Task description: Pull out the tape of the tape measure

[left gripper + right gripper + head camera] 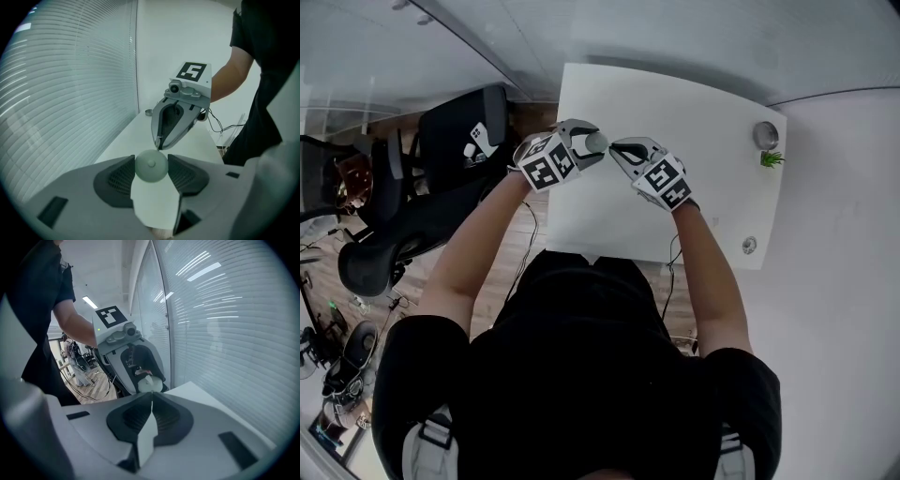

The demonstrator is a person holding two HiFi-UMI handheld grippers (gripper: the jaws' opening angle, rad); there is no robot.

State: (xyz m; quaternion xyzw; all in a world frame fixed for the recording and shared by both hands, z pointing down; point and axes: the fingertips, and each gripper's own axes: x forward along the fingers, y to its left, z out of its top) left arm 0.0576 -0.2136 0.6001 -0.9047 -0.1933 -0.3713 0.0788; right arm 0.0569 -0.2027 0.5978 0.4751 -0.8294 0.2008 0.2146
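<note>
Left gripper view shows the left gripper (151,174) clamped on the round grey tape measure (151,165), one pad on each flat side of the case. The case is held in the air above the white table (712,122), in front of the person's chest.

Right gripper (615,148) faces the left one nose to nose, directly to the case's right. Its jaws are closed, and their tips touch the near edge of the case. Whether the tape's end tab is pinched between them is too small to confirm.

The governing relation is the line joining the two grippers, which runs left to right across the person's body.
- Left gripper: anchors the case.
- Right gripper: the nearer tool to the tape outlet, so it probably does the pulling, drawing away to the person's right along that line.

Risk: if the tab is not gripped, the tips will likely slide off the case.
</note>
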